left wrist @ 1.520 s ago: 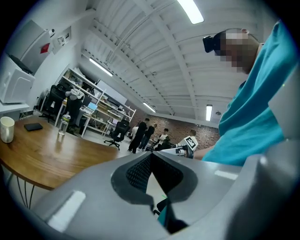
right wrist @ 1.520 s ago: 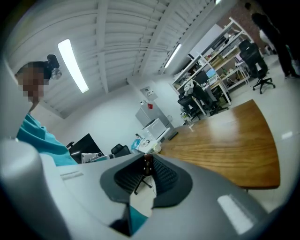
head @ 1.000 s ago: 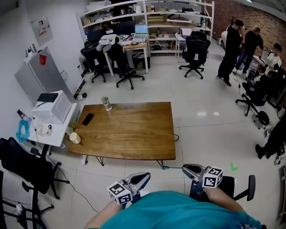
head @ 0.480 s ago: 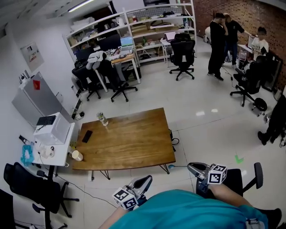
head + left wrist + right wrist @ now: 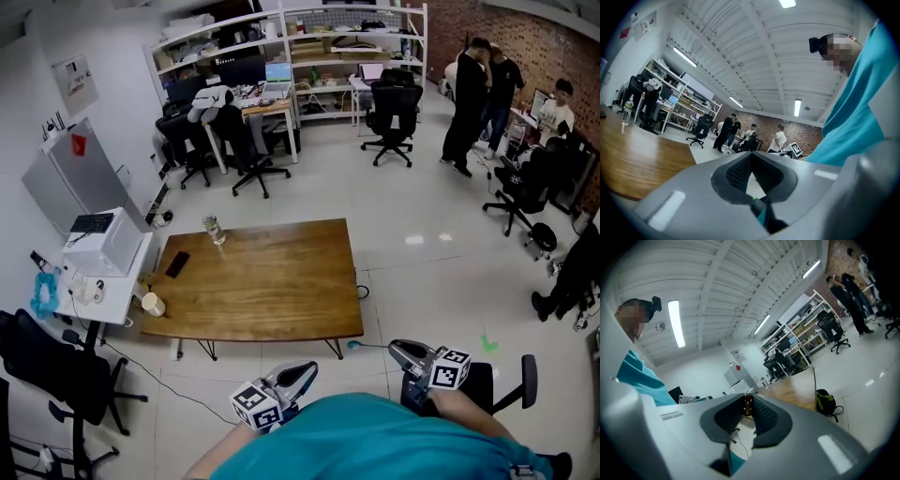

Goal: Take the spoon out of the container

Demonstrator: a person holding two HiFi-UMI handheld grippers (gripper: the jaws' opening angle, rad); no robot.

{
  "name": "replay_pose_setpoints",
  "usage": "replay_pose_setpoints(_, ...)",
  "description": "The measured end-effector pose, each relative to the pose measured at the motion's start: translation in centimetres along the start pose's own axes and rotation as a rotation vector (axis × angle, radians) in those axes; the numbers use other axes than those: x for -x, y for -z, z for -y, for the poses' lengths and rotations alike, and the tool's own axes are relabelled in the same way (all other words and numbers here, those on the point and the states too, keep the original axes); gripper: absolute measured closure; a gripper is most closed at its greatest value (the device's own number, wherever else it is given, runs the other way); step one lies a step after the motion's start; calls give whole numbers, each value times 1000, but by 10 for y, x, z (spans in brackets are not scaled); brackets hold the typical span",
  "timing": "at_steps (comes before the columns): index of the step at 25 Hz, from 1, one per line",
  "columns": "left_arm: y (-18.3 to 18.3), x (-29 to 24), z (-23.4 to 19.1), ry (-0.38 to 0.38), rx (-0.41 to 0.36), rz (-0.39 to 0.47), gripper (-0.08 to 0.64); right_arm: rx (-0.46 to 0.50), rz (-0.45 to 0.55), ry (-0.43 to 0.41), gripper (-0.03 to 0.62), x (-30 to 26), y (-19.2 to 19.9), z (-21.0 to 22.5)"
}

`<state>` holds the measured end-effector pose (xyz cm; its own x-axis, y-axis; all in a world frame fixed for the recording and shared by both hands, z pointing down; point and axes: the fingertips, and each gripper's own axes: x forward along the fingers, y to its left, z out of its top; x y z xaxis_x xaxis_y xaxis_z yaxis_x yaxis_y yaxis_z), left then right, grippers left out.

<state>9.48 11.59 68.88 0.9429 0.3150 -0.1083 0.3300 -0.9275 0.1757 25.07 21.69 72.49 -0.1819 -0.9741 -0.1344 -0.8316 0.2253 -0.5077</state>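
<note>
A glass jar (image 5: pixel 215 229) stands near the far left corner of the wooden table (image 5: pixel 281 291), well ahead of me; whether a spoon is in it is too small to tell. The jar (image 5: pixel 626 114) also shows at the far left of the left gripper view. Both grippers hang close to my body, short of the table's near edge. My left gripper (image 5: pixel 305 368) has its jaws closed together with nothing in them (image 5: pixel 751 157). My right gripper (image 5: pixel 394 349) shows a narrow slit between its tips, empty (image 5: pixel 747 401).
A dark phone (image 5: pixel 177 264) lies on the table's left part. A white side table (image 5: pixel 112 291) with a cup (image 5: pixel 153 304) stands at the left. Office chairs (image 5: pixel 56 361), desks, shelves and several standing people (image 5: pixel 469 94) surround the open floor.
The head view has swung slightly; the table sits at nearly the same place in frame. Both grippers stay by my body, jaws unchanged. People at the back right have shifted.
</note>
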Motion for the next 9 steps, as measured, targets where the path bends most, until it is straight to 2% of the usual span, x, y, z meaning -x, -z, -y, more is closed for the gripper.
replay_pose_setpoints(9, -15, -10, -9, -4, -20, 3, 558, 0, -3, -5, 546, -6, -16, 6)
